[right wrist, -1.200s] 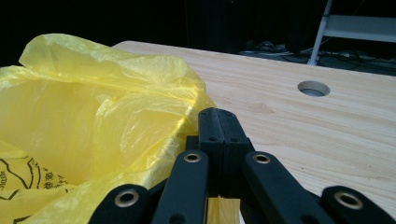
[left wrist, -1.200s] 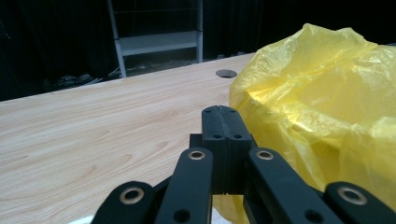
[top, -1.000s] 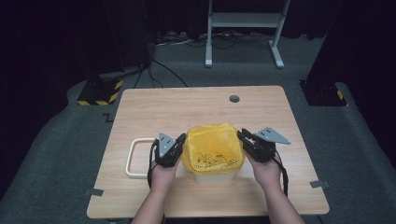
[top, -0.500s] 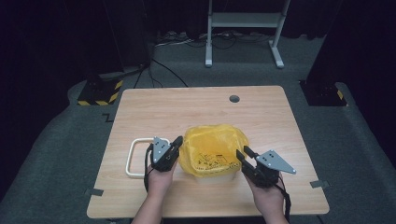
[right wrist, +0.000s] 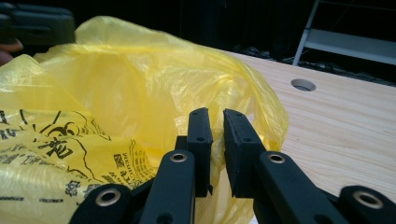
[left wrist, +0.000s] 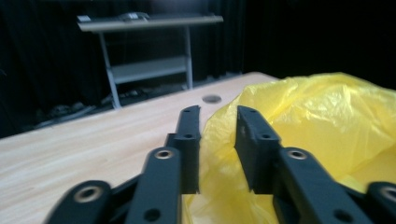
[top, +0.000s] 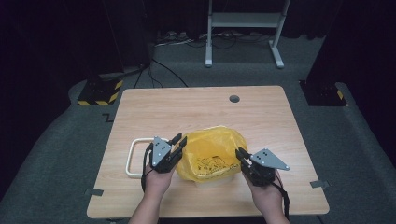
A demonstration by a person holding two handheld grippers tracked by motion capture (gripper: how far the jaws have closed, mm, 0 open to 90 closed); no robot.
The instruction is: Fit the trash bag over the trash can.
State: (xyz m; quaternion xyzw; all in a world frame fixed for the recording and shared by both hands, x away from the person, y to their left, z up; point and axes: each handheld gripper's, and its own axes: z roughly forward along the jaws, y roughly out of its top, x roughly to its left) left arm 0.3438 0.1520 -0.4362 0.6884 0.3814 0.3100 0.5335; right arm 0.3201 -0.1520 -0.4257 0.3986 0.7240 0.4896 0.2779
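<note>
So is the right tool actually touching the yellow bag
Touching. In the right gripper view, the right tool has just been closing, and a fold of the yellow bag sits pinched between its jaws.

Bright tabletop, dark surroundings, blurred foreground.
</note>
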